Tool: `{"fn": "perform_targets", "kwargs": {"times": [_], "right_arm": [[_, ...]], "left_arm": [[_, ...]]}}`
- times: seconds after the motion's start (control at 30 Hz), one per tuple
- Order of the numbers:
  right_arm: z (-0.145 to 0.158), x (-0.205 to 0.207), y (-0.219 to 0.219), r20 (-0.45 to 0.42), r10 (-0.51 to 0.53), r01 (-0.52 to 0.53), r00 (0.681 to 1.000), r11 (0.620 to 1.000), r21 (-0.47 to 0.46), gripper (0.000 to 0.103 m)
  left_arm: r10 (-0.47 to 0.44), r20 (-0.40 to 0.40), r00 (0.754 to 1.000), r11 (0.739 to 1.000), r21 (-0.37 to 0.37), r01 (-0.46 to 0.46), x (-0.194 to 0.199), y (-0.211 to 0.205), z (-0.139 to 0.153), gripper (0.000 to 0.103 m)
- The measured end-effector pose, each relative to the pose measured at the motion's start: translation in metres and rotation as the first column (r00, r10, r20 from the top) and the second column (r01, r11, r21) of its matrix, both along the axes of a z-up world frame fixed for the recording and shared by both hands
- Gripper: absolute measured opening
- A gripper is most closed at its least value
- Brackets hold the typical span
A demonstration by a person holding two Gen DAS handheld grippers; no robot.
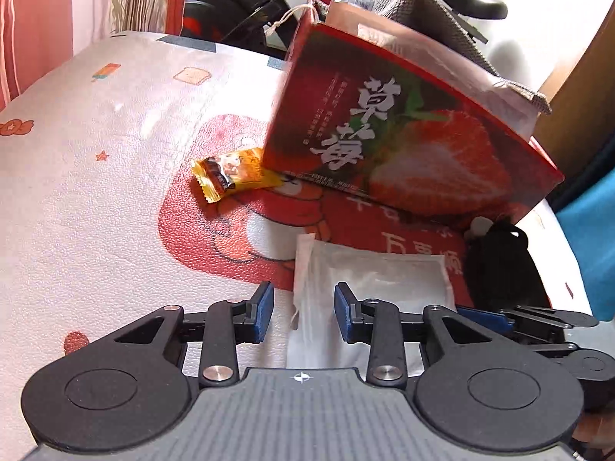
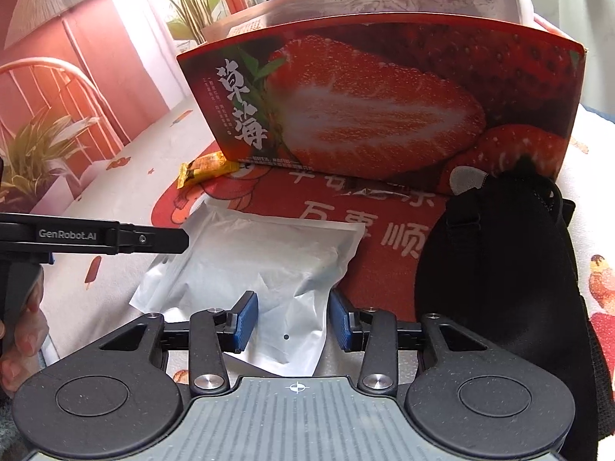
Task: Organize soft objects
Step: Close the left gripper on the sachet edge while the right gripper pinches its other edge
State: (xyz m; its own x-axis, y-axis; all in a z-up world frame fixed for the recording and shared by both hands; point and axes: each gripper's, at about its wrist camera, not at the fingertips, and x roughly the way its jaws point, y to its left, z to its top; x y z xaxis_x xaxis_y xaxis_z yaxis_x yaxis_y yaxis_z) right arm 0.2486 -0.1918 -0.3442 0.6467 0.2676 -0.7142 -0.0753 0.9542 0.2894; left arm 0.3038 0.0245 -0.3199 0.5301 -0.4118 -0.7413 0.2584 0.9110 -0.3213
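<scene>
A flat white pouch (image 1: 369,280) (image 2: 250,265) lies on the printed tablecloth in front of a red strawberry box (image 1: 403,134) (image 2: 384,107). My left gripper (image 1: 303,313) hovers over the pouch's left edge, jaws partly apart, pads clear of it. My right gripper (image 2: 292,320) straddles the pouch's near corner, with the pouch between the blue pads, which do not visibly press on it. A black soft bag (image 1: 499,261) (image 2: 499,261) rests right of the pouch. An orange-wrapped candy (image 1: 230,174) (image 2: 207,169) lies at the box's left corner.
The box holds a clear plastic bag (image 1: 442,61) and grey woven fabric (image 1: 434,11). The tablecloth (image 1: 96,192) stretches away bare to the left. A hand (image 2: 19,338) grips the left tool's handle at the left edge. A blue object (image 1: 592,253) stands at the far right.
</scene>
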Motion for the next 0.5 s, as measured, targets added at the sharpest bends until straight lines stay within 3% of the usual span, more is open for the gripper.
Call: {"fn": "perform_targets", "kwargs": {"times": [0.13, 0.2, 0.23, 0.27, 0.3, 0.4, 0.43, 0.47, 0.5], "right_arm": [[-0.001, -0.001, -0.001, 0.005, 0.001, -0.001, 1.000, 1.000, 0.006, 0.038], [-0.001, -0.001, -0.001, 0.007, -0.001, 0.001, 1.000, 1.000, 0.008, 0.038], [-0.001, -0.001, -0.002, 0.008, -0.002, 0.002, 1.000, 1.000, 0.011, 0.038], [-0.001, -0.001, -0.002, 0.008, 0.000, 0.000, 1.000, 1.000, 0.015, 0.038], [-0.001, -0.001, -0.004, 0.009, 0.002, -0.003, 1.000, 1.000, 0.023, 0.038], [-0.003, 0.000, -0.013, 0.007, -0.010, 0.009, 1.000, 0.996, 0.085, 0.038], [-0.004, 0.000, -0.016, 0.003, -0.020, 0.019, 1.000, 0.993, 0.116, 0.040], [-0.005, 0.000, -0.019, 0.000, -0.030, 0.029, 1.000, 0.989, 0.148, 0.041], [-0.004, -0.001, -0.019, 0.002, -0.035, 0.035, 0.999, 0.988, 0.152, 0.041]], "left_arm": [[-0.047, -0.008, 0.999, 0.998, -0.036, 0.047, 0.001, -0.004, -0.004, 0.043], [-0.073, -0.006, 0.997, 0.996, -0.043, 0.072, -0.001, -0.011, -0.006, 0.055], [-0.091, -0.004, 0.996, 0.995, -0.050, 0.091, -0.001, -0.015, -0.006, 0.070], [-0.115, -0.004, 0.993, 0.991, -0.061, 0.115, -0.001, -0.020, -0.006, 0.078], [-0.127, -0.001, 0.992, 0.990, -0.059, 0.127, 0.000, -0.023, -0.006, 0.080], [-0.150, 0.013, 0.989, 0.988, -0.038, 0.150, -0.001, -0.030, -0.006, 0.079], [-0.151, 0.010, 0.988, 0.988, -0.035, 0.151, 0.000, -0.030, -0.006, 0.074], [-0.156, 0.005, 0.988, 0.987, -0.032, 0.156, 0.000, -0.031, -0.005, 0.058], [-0.164, -0.002, 0.986, 0.986, -0.028, 0.164, 0.000, -0.032, -0.004, 0.050]]}}
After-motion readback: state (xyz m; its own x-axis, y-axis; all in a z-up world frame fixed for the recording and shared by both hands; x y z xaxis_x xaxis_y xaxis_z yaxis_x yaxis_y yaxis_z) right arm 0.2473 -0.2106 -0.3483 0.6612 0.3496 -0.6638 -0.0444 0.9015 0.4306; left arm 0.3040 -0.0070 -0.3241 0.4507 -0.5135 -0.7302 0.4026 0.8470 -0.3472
